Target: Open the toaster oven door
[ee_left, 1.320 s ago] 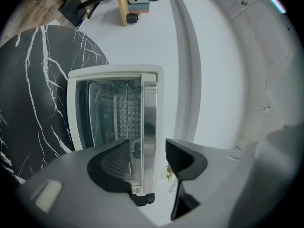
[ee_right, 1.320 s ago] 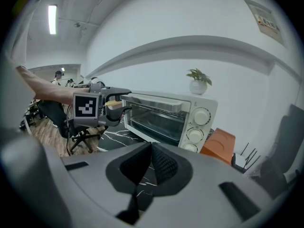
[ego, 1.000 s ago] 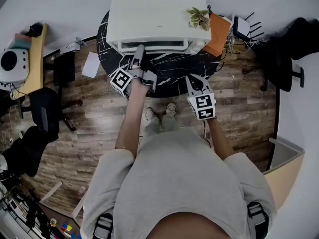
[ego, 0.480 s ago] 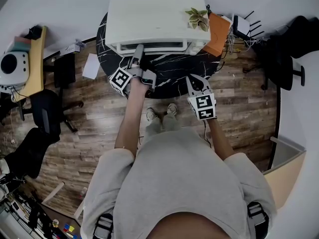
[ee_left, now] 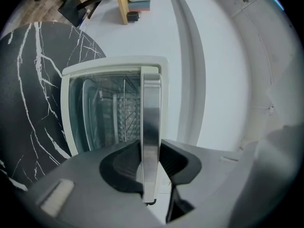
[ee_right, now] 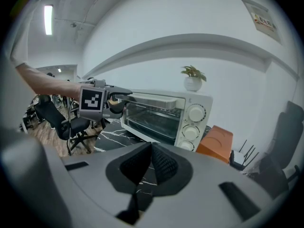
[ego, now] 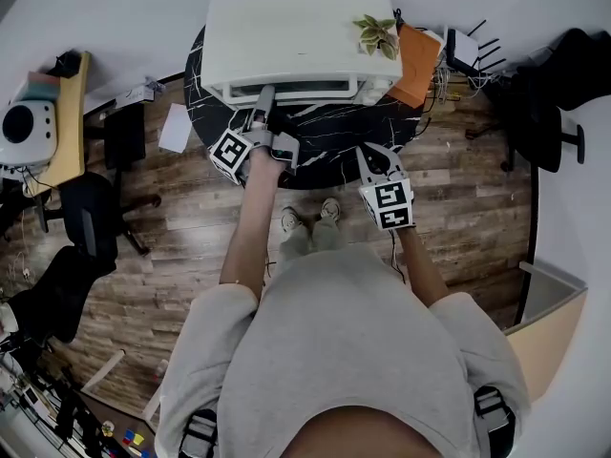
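Head view: L gripper sat level at the front of the white toaster oven on the black marble table. Its jaws had just been closing & pinched the silver door handle, a pad on each side. The door was shut, rack visible thru the glass. R gripper hung at the table's near edge, tilted down, jaws together, empty.

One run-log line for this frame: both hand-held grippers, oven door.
left hand-held gripper: jaws just closed onto door handle | right hand-held gripper: shut, empty | door: closed
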### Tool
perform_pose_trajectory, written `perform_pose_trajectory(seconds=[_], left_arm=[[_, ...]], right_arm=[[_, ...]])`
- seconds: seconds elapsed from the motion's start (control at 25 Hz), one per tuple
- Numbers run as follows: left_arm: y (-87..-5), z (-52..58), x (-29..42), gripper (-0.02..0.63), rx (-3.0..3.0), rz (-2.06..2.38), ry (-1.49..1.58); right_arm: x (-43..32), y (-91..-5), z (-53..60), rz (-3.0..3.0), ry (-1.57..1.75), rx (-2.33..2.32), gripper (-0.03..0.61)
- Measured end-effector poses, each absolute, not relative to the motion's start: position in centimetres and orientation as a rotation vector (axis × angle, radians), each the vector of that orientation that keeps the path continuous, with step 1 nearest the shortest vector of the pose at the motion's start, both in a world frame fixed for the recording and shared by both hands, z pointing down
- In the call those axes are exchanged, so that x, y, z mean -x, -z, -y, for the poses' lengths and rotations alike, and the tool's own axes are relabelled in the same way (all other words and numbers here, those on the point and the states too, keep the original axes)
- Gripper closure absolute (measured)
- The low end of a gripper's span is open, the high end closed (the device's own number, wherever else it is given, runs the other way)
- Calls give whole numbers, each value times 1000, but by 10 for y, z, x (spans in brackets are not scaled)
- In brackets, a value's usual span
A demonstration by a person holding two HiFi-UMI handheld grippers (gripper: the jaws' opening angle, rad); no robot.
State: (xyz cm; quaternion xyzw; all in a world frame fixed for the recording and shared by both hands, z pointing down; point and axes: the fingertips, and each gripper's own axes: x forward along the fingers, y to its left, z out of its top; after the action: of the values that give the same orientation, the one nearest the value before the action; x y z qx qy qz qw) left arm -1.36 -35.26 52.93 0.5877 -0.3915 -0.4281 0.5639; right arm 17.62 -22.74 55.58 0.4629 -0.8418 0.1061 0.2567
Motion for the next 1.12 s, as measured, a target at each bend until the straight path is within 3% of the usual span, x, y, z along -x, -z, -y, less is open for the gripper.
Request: perform_pose_trajectory(seconds=[1.12], left_arm=[[-537,324,15,502,-1376,939,996]], right_arm=[[-173,-552,204,2304,-271,-1230,565]])
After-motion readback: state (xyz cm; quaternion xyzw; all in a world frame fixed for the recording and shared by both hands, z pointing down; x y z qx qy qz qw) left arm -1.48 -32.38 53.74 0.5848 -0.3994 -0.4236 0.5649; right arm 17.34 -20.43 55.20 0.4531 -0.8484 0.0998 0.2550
